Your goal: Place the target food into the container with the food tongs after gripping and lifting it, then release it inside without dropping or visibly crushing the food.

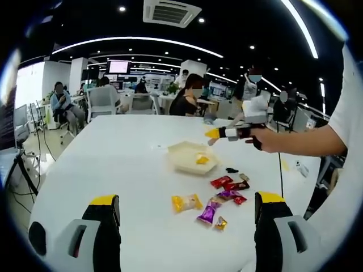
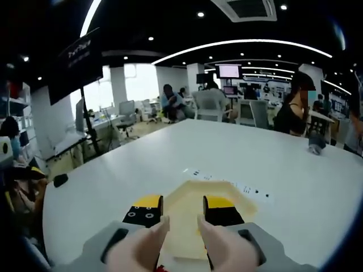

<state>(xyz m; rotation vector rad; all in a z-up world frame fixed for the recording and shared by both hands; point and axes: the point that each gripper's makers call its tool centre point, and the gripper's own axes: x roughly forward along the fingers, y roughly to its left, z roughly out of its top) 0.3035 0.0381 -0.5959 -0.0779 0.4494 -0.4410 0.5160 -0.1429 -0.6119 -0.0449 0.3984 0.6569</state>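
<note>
In the right gripper view the right gripper (image 2: 176,211) rises from the bottom of the frame, its two yellow-capped black fingers (image 2: 144,211) standing a narrow gap apart with nothing visibly between them. Below the caps sit two smooth, pale pink, rounded forms whose nature cannot be told. Directly beyond the fingers, in the lower middle of the frame, lies the shallow cream-coloured angular container (image 2: 221,195) on the white tabletop (image 2: 142,164).

In the left gripper view the left gripper (image 1: 187,212) has its fingers set wide apart at the bottom corners, also yellow-tipped and empty. Between and beyond them, lower centre-right of the frame, lies a loose scatter of small foil-wrapped snacks: a yellow crinkled packet (image 1: 186,202), a purple shiny packet (image 1: 207,213), and dark red packets (image 1: 229,183) nearer the container. The container (image 1: 190,156) sits at mid-frame with a small yellow piece of food (image 1: 202,160) inside it. To the upper right of it, the right gripper (image 1: 214,134) hangs above the container's far edge, held by a person's hand (image 1: 266,139).

The step in hand appears to be the release over the container, or the moment just after it; whether the yellow piece came from these fingers cannot be told. The next move likely calls for lifting clear without knocking the light tray, then approaching a slippery wrapped packet gently.
</note>
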